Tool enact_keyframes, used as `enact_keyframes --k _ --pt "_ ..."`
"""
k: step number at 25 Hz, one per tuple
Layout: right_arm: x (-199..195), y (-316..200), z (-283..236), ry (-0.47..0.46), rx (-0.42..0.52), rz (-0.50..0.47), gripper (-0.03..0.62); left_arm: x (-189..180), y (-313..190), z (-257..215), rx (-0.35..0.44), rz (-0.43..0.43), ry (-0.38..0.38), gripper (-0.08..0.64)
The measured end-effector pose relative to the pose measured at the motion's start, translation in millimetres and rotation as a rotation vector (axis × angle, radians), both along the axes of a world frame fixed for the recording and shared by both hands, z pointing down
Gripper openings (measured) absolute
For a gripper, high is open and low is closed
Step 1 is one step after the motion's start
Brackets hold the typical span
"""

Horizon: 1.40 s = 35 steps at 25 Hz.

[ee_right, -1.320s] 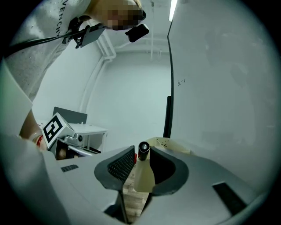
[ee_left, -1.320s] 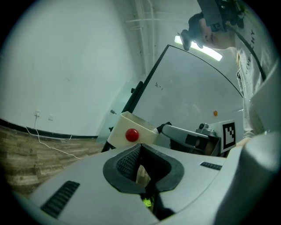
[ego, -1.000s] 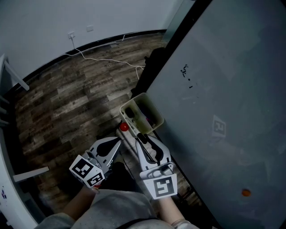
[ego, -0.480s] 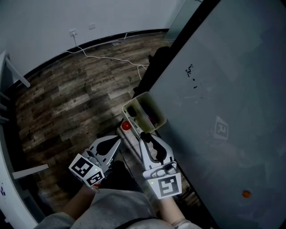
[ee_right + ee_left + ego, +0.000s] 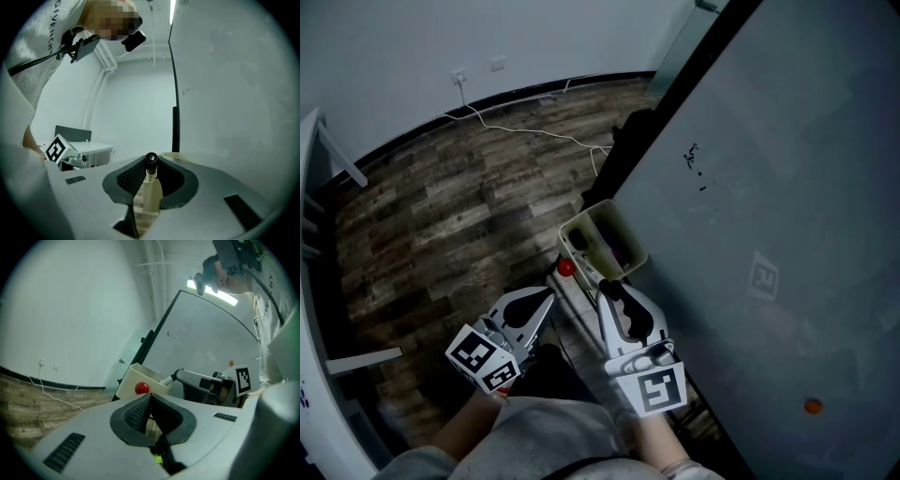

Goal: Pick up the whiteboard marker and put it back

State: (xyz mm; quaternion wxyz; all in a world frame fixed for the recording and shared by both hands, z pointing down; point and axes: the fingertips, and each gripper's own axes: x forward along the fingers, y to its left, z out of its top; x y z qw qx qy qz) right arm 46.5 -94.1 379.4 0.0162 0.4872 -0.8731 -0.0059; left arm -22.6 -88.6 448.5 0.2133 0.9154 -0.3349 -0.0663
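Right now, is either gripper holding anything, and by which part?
The right gripper is shut on the whiteboard marker, pinching it near its black end; its jaws have just been closing. The left gripper is shut and empty.

Dark wood-plank floor (image 5: 441, 216) — a white cable (image 5: 525, 128) trails across it near the wall.

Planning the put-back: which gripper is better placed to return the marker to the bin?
Right gripper, I'd say: its jaws have just been closing on the whiteboard marker, beside the bin. Left gripper is shut, empty.
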Motion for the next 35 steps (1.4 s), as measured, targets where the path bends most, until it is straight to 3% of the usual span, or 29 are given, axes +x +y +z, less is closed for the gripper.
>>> enact_keyframes --k 35 --pt "8.2 3.2 -38.1 -0.047 0.028 -0.026 0.083 -6.7 -6.0 -34.0 0.068 -0.024 0.009 0.014"
